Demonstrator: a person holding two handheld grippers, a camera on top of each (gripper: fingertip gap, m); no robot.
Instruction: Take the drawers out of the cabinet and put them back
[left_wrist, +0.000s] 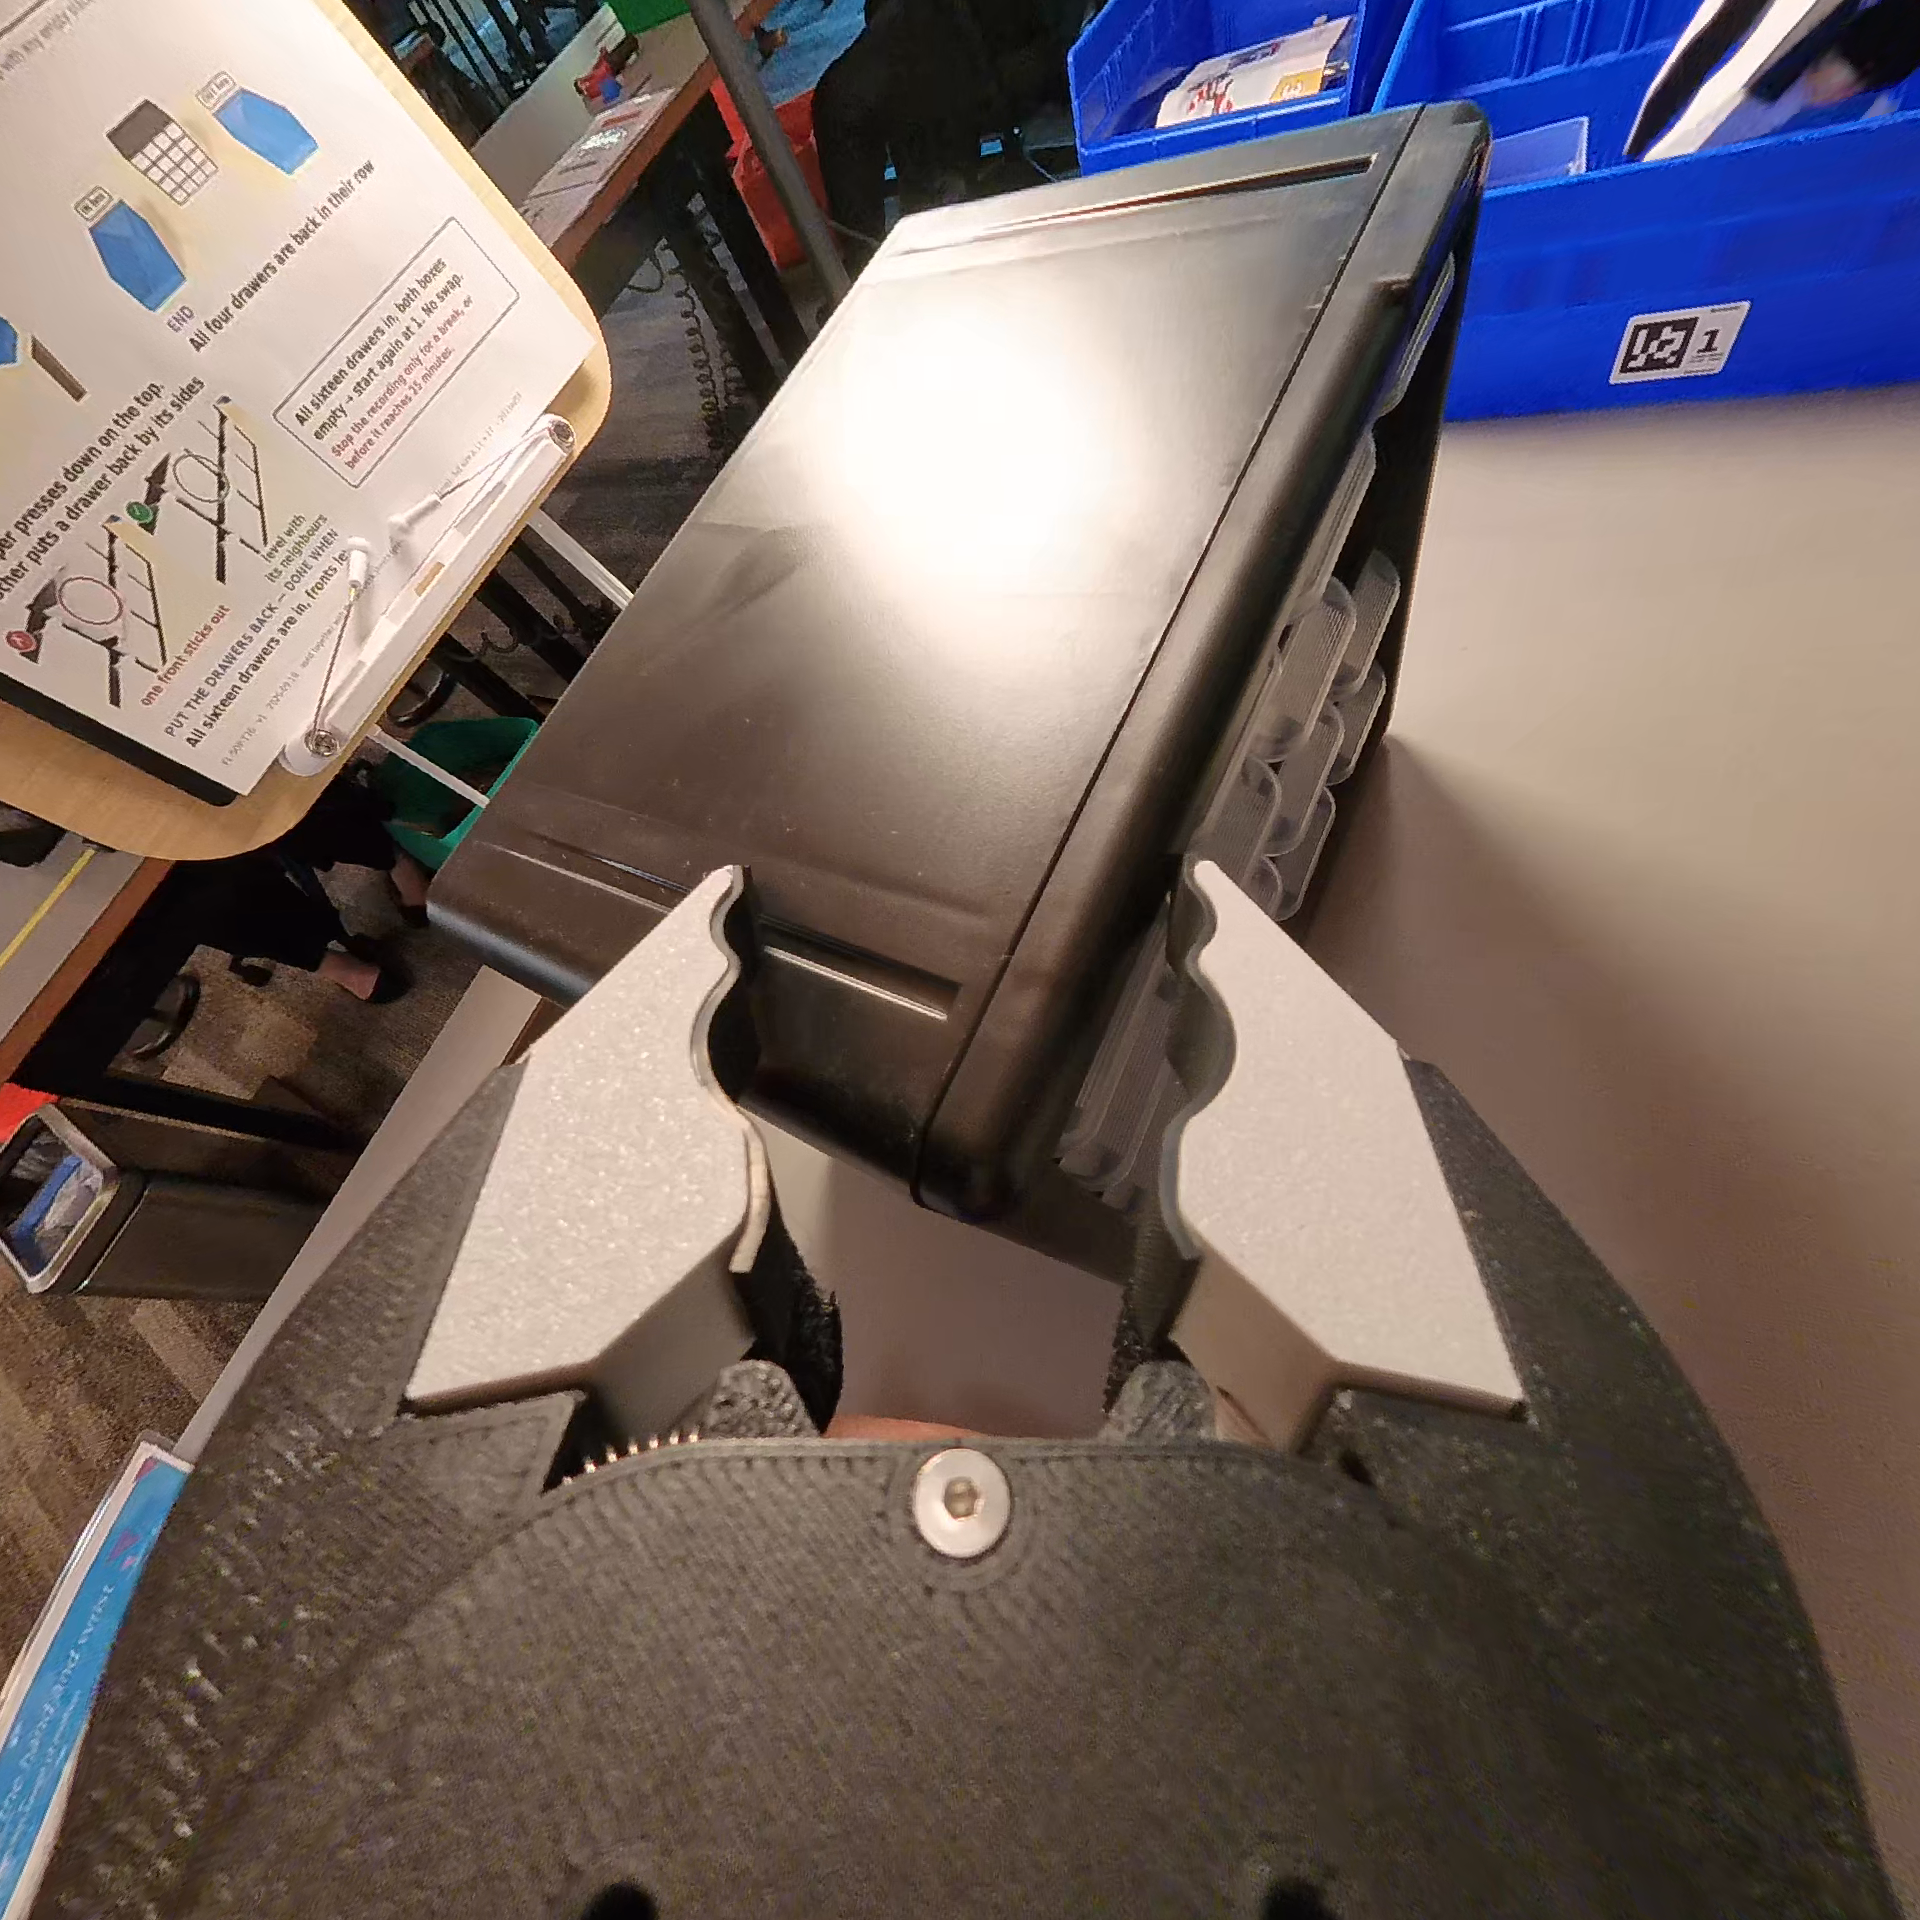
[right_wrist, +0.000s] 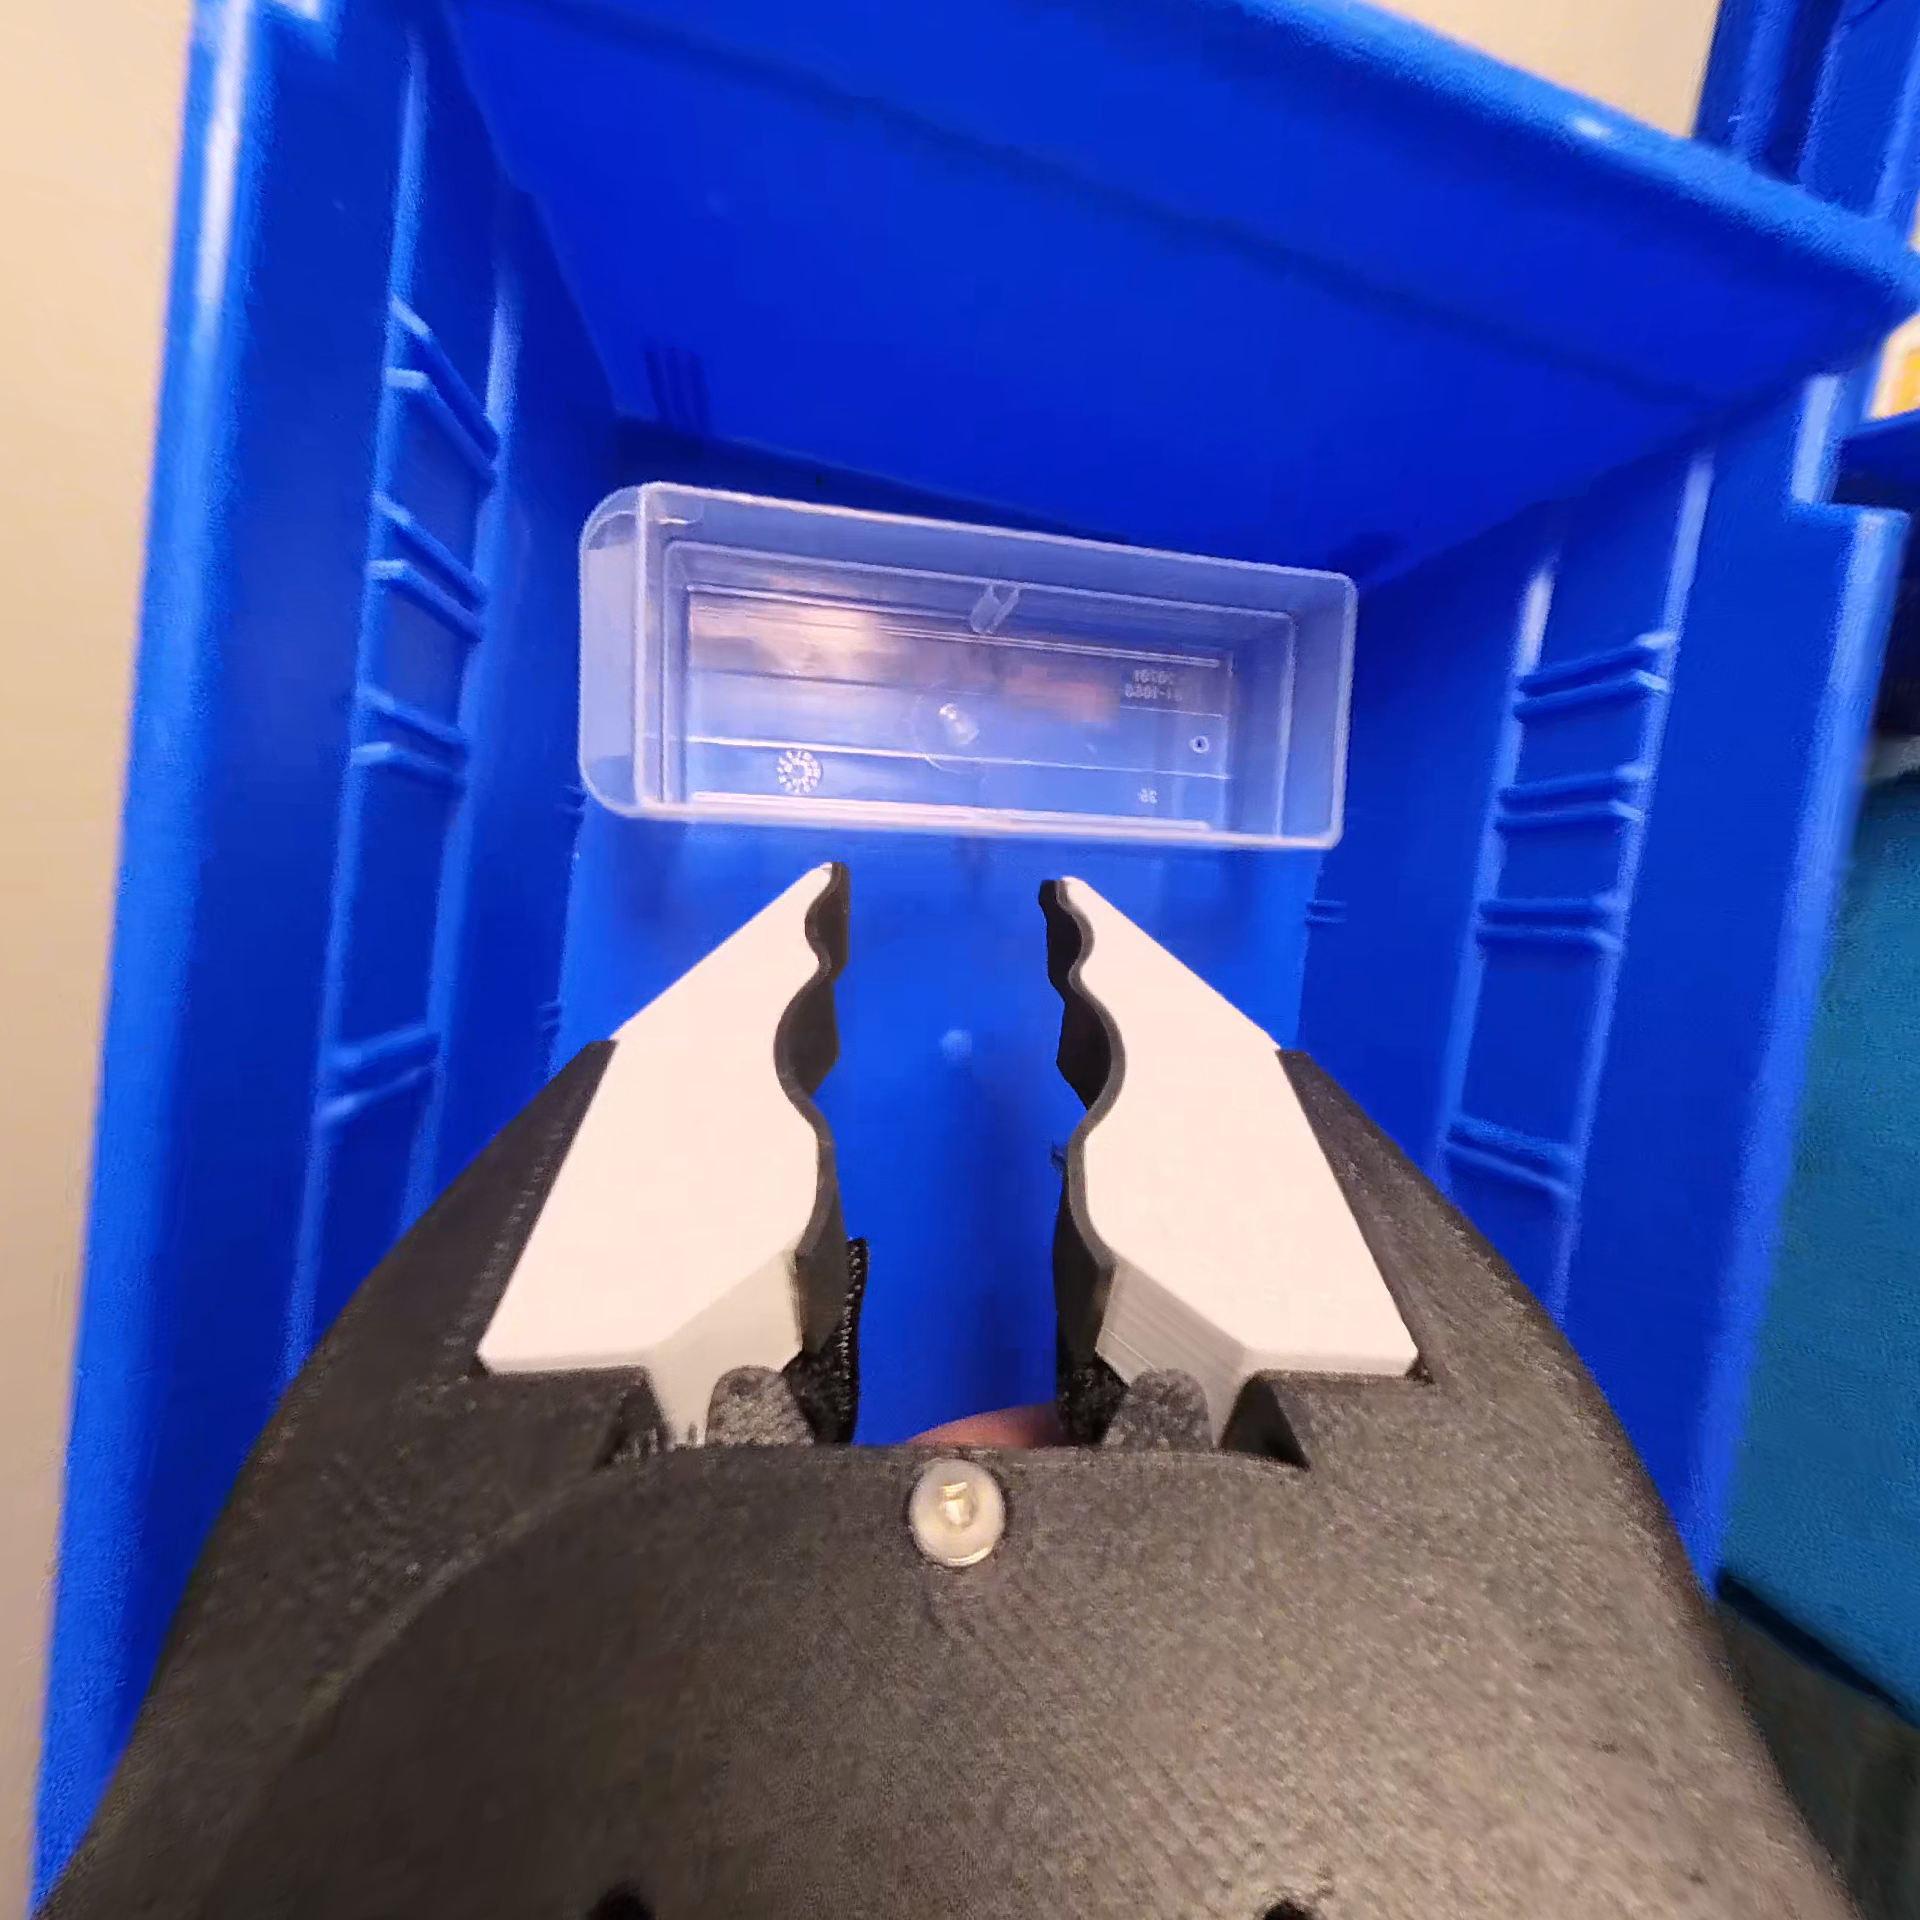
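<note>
Presently the left gripper (left_wrist: 966, 1049) rests spread-fingered on the black plastic drawer cabinet (left_wrist: 935, 623) on the counter (left_wrist: 1662, 831). Right gripper (right_wrist: 943, 883): fingers parted, empty, above the clear plastic drawer (right_wrist: 966, 675) in the blue plastic bin (right_wrist: 1039, 260). Recommend firm downward bracing and a square approach.

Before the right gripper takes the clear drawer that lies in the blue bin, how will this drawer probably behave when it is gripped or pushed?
The clear drawer looks thin-walled and empty, so it is probably light and may flex if squeezed hard. Its glossy plastic would likely slide on the blue bin floor when pushed. Lying flat and boxy, it should neither roll nor tip.
</note>
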